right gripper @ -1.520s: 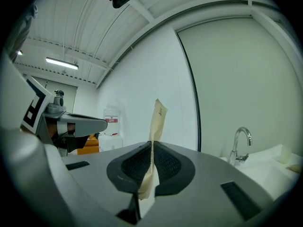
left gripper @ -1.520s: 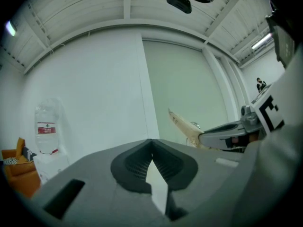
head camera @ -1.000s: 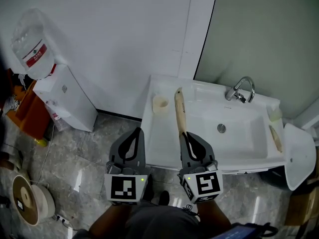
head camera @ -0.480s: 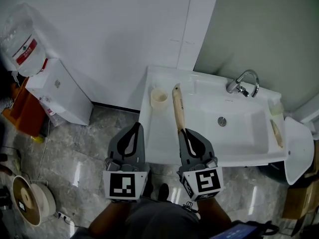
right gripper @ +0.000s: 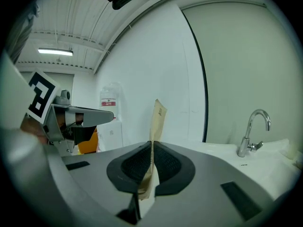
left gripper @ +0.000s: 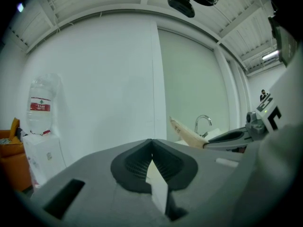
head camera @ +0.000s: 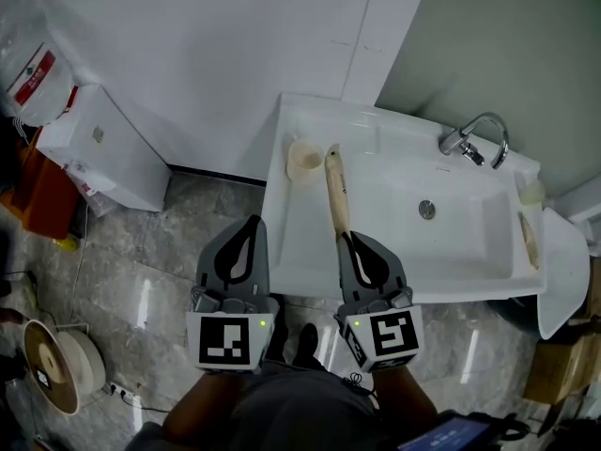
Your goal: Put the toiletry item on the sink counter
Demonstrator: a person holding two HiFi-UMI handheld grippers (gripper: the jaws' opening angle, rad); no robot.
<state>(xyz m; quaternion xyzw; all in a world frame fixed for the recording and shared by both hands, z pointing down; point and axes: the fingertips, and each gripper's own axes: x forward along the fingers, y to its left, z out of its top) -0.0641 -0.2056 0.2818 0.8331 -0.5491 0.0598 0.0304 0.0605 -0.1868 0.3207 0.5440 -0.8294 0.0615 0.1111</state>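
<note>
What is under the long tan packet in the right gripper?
Under the tan packet, held by the right gripper, lies the white sink counter, left of the basin. The strip right beneath it is covered, so whether it touches is unclear.

The right hand-held gripper [right gripper: 151, 146] pinches a tan toiletry tube [right gripper: 158, 120], faucet [right gripper: 246, 144] at right.
</note>
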